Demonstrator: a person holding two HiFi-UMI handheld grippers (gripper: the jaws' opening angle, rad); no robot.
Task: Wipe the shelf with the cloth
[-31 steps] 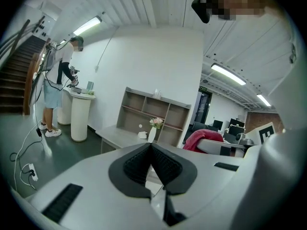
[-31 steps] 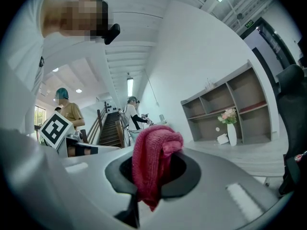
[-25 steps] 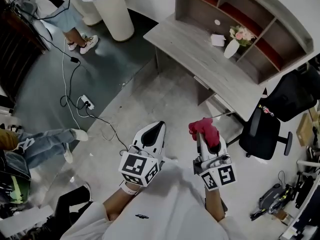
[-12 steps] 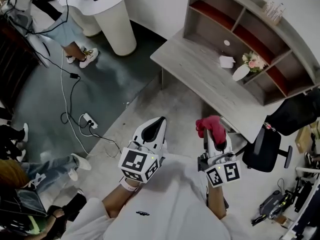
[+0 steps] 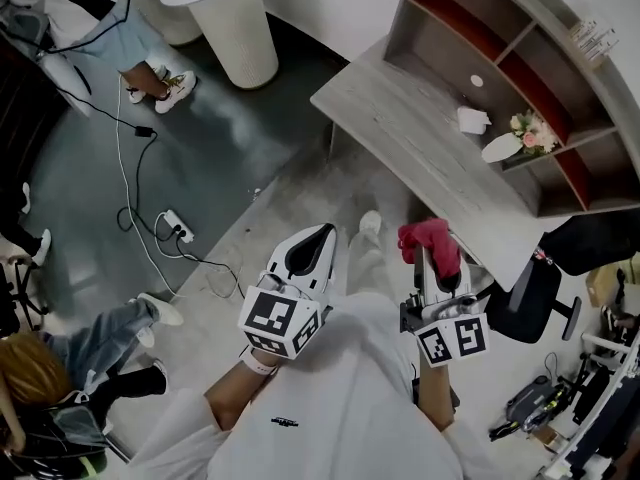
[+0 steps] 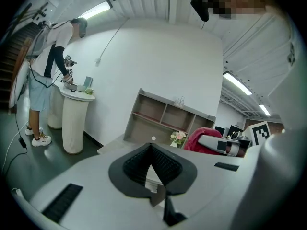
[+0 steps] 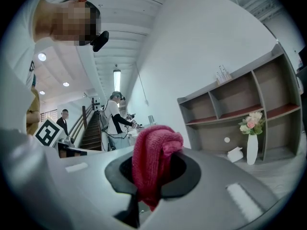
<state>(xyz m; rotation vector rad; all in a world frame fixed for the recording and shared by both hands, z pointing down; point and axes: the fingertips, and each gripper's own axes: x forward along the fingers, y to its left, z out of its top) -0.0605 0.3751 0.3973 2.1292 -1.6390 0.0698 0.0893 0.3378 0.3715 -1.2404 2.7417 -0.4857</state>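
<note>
Your right gripper (image 5: 437,266) had its jaws clamped on the red cloth (image 5: 428,236). Your left gripper's (image 5: 309,252) jaws were together, empty. The shelf (image 5: 455,23) stood well ahead of both.

Vase (image 5: 500,148) on desk (image 5: 400,118), shelf (image 5: 452,44) behind

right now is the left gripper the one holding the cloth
No, the red cloth is pinched in the right gripper, while the left gripper has its jaws together with nothing between them.
</note>
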